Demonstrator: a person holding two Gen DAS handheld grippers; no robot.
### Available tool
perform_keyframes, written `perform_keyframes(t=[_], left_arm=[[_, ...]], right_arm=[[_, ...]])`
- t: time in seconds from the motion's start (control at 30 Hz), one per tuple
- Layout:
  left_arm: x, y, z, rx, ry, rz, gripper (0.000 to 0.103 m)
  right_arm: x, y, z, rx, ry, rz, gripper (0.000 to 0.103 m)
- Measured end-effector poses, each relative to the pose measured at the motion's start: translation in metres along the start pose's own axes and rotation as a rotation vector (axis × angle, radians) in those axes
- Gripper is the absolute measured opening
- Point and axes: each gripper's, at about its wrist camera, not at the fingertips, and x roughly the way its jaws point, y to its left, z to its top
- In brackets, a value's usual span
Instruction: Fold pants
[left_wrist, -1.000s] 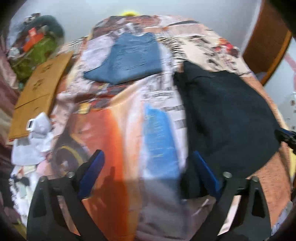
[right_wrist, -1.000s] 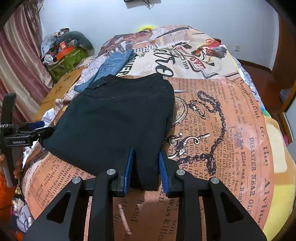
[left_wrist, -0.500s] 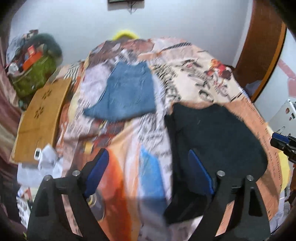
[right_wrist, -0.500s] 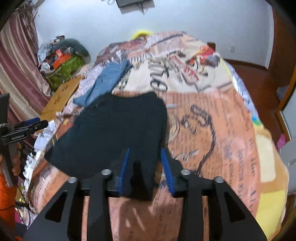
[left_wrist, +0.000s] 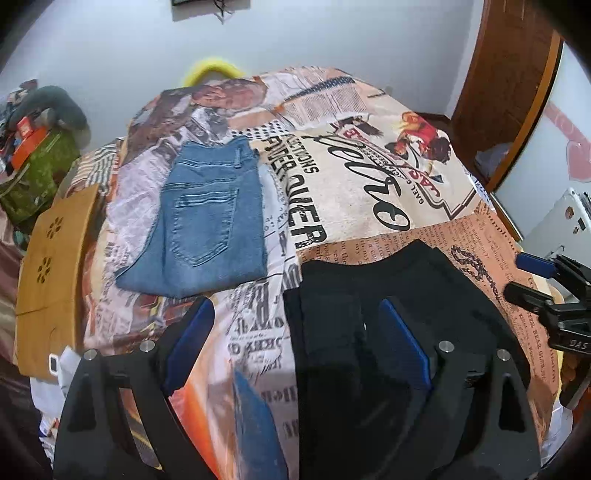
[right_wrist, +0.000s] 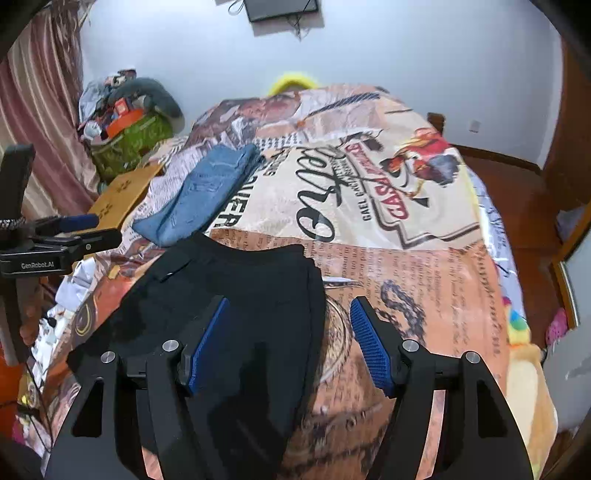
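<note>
Both jaws spread, gripping nothing; the folded black pants (right_wrist: 229, 295) could rumple if a blue pad (right_wrist: 207, 343) snags them.

Left hand-held gripper (left_wrist: 298, 345): matte black frame, two wide angular arms with cut-out slots. Blue pads (left_wrist: 406, 349) line the inner faces. Silver round screws (left_wrist: 446, 346) at the arm joints. Side of body carries white lettering "GenRobot.AI".

Right hand-held gripper (right_wrist: 289, 345): same black frame, same silver screws (right_wrist: 410, 346). Its blue pads (right_wrist: 369, 347) show a fine ribbed texture.
</note>
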Motion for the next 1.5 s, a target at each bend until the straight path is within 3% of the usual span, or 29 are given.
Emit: perform_keyframes(t=[0.33, 0.47, 0.57, 0.67, 0.83, 1.1, 1.27, 1.33, 1.4, 1.5], left_arm=[[0.057, -0.008, 0.011, 0.053, 0.089, -0.011, 0.091], [0.084, -0.01, 0.006, 0.079, 0.152, -0.006, 0.091], [0.097, -0.009, 0.001, 0.085, 0.179, -0.017, 0.092], [0.102, -0.007, -0.002, 0.08, 0.18, -0.014, 0.099], [0.106, -0.003, -0.007, 0.07, 0.155, -0.014, 0.102], [0.096, -0.009, -0.004, 0.091, 0.126, 0.036, 0.103], [0.056, -0.01, 0.0, 0.075, 0.033, 0.039, 0.103], [0.039, -0.01, 0.0, 0.059, -0.006, 0.025, 0.103], [0.021, -0.01, 0.0, 0.044, -0.031, -0.004, 0.103], [0.002, -0.011, -0.004, 0.039, -0.047, -0.015, 0.103]], right_arm=[[0.074, -0.012, 0.02, -0.022, 0.148, 0.072, 0.064], [0.092, -0.01, 0.019, -0.065, 0.189, 0.065, 0.048], [0.095, -0.008, 0.017, -0.115, 0.171, 0.055, 0.043], [0.096, -0.011, 0.017, -0.138, 0.152, 0.068, 0.023], [0.098, -0.009, 0.016, -0.154, 0.13, 0.035, 0.016], [0.095, -0.004, 0.02, -0.162, 0.14, 0.001, 0.016], [0.064, 0.001, 0.026, -0.157, 0.092, -0.03, 0.016], [0.049, 0.002, 0.027, -0.147, 0.068, -0.034, 0.019], [0.035, 0.003, 0.027, -0.134, 0.044, -0.029, 0.034], [0.016, 0.008, 0.024, -0.126, 0.016, -0.02, 0.041]])
